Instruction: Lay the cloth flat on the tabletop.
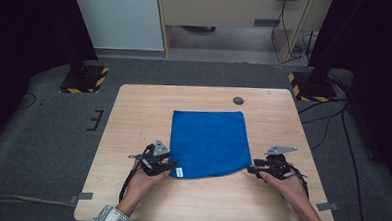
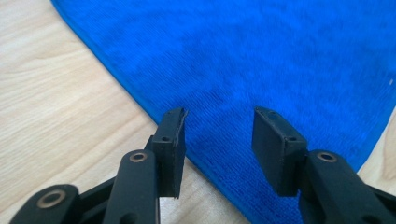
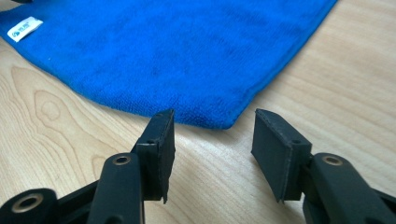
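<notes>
A blue microfibre cloth (image 1: 209,143) lies flat on the wooden tabletop (image 1: 134,113), midway between its side edges and nearer the front edge. The left gripper (image 1: 167,167) sits at the cloth's front left corner, its jaws apart over the hem, not pinching. The right gripper (image 1: 251,169) faces the front right corner, its jaws apart over bare wood just short of the cloth. A white label (image 3: 24,28) marks the front left corner.

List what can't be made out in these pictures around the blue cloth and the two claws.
- Print on the white label of the blue cloth: too small in the right gripper view and the high view.
- Whether the left claw touches the cloth: its open jaws straddle the edge, contact unclear.
- Table under the cloth: covered.
- Right claw: open before the cloth's corner, gap hard to judge.
</notes>
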